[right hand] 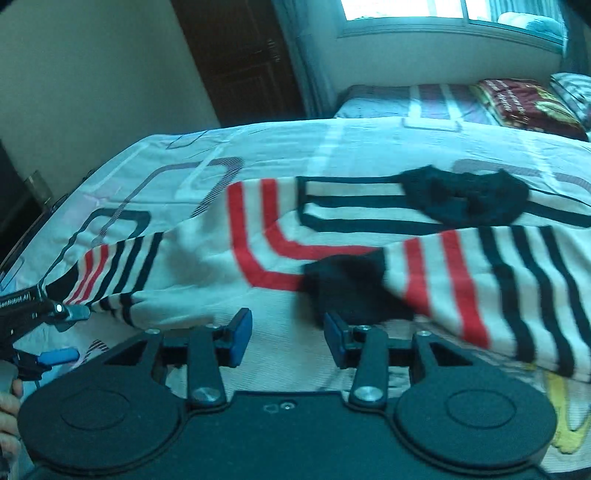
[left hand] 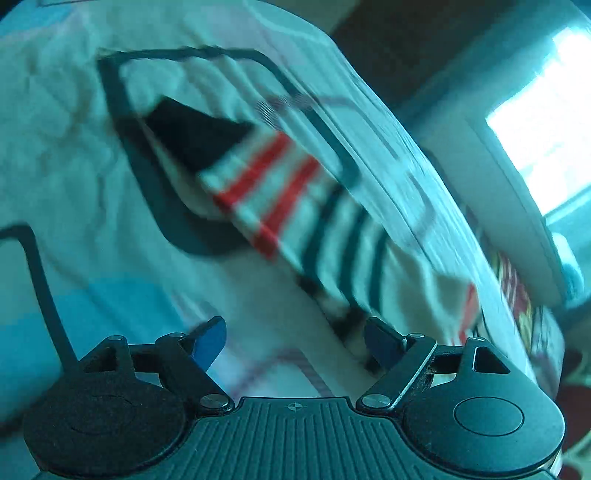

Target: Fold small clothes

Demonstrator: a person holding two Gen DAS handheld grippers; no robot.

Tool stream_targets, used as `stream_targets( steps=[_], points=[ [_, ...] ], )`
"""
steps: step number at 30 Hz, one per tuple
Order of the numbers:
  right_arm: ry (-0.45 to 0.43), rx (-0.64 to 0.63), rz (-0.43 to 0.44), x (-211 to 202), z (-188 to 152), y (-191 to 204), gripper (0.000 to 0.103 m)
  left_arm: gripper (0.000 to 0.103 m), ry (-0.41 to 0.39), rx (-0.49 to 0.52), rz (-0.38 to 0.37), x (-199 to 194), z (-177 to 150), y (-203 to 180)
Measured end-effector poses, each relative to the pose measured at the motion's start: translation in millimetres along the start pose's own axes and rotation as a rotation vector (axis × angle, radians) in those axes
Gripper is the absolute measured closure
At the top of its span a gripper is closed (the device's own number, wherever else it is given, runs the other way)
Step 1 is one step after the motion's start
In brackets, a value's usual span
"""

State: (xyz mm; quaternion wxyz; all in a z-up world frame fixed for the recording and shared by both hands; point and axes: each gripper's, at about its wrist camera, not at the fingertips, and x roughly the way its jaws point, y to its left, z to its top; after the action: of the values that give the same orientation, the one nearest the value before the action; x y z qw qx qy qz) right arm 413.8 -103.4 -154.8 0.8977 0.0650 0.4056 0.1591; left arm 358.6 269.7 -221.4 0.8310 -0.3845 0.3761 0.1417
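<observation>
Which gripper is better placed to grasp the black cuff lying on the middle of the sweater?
Right. The right gripper is open with the cuff just ahead of its fingers. The left gripper is off at the end of the other sleeve.

Both cameras ride low over the bed (right hand: 332, 147), each looking out along its own blue-padded fingers. The left one tips steeply down, close to the striped sweater (left hand: 280, 192), window (left hand: 546, 140) to its right. The right one faces across the same sweater (right hand: 369, 229) toward the window (right hand: 443, 11), catching the left gripper (right hand: 66, 334) at its left edge.
</observation>
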Motion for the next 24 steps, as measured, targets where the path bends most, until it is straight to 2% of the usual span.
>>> stream_targets(
  steps=[1, 3, 5, 12, 13, 14, 15, 16, 18, 21, 22, 24],
  points=[
    [0.005, -0.006, 0.004, 4, 0, 6, 0.060, 0.030, -0.011, -0.009, -0.005, 3, 7, 7],
    [0.012, -0.014, 0.005, 11, 0, 17, 0.060, 0.048, -0.018, -0.029, -0.010, 11, 21, 17],
    [0.016, -0.022, 0.005, 19, 1, 26, 0.060, 0.057, -0.019, -0.070, -0.026, 21, 34, 27],
    [0.008, -0.013, -0.038, 40, 9, 40, 0.059, 0.060, -0.042, -0.085, -0.085, 50, 66, 25],
    [0.002, -0.010, -0.048, 43, 10, 41, 0.059, 0.066, -0.046, -0.083, -0.085, 53, 70, 23],
    [-0.007, -0.008, -0.059, 44, 11, 42, 0.059, 0.086, -0.047, -0.084, -0.071, 55, 73, 22],
    [-0.016, -0.011, -0.071, 46, 11, 43, 0.059, 0.097, -0.043, -0.099, -0.066, 58, 75, 25],
    [-0.013, -0.029, -0.091, 49, 10, 45, 0.059, 0.097, -0.037, -0.126, -0.074, 60, 76, 29],
    [0.060, -0.089, -0.126, 66, 4, 50, 0.058, 0.097, -0.042, -0.140, -0.083, 57, 76, 30],
    [0.049, -0.158, -0.158, 71, 0, 58, 0.057, 0.097, -0.067, -0.106, -0.100, 50, 77, 19],
    [0.053, -0.140, -0.155, 69, 4, 58, 0.057, 0.097, -0.079, -0.092, -0.113, 46, 79, 14],
    [-0.003, -0.087, -0.131, 59, 6, 54, 0.059, 0.097, -0.115, -0.045, -0.148, 35, 84, -2]
  ],
)
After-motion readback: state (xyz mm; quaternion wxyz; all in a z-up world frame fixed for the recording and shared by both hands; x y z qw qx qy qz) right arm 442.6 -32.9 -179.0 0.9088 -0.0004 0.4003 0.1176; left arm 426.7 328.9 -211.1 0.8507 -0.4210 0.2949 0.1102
